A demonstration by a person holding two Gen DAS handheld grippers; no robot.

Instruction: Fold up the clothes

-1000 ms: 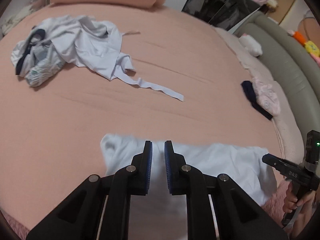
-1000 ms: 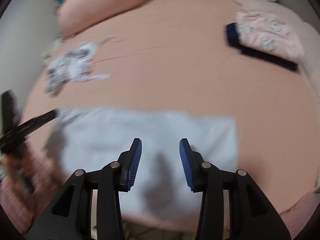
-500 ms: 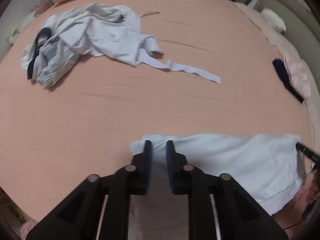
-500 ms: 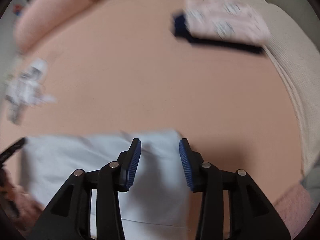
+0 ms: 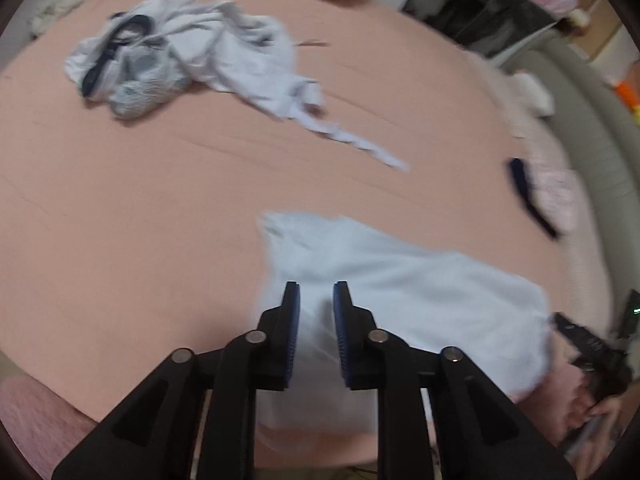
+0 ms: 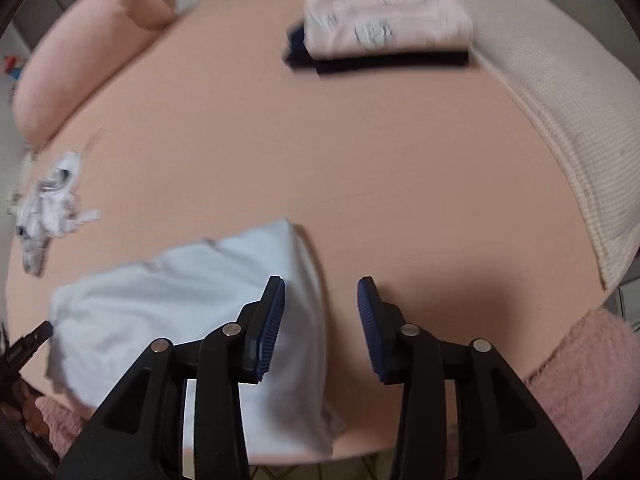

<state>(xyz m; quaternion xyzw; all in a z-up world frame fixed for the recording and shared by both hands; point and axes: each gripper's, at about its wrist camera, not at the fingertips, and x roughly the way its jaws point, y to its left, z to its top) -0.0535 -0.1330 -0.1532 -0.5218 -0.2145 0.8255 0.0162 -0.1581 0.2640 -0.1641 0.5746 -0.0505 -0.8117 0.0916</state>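
Underneath, peach bed (image 6: 360,168), pale blue garment (image 5: 400,280) flat; left claw (image 5: 316,292) narrowly parted, right claw (image 6: 321,284) wide, both empty

Both tongs agape (right (image 6: 320,292) wider)

matt peach bed sheet (image 6: 360,168), soft pale blue cloth garment (image 5: 400,292), fuzzy pink blanket (image 6: 580,380) at the near edge, black plastic left gripper (image 5: 316,304) with ribbed blue pads (image 5: 294,320)

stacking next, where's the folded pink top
Far right of the bed: the pink top lies on a dark garment, beside the cream blanket.
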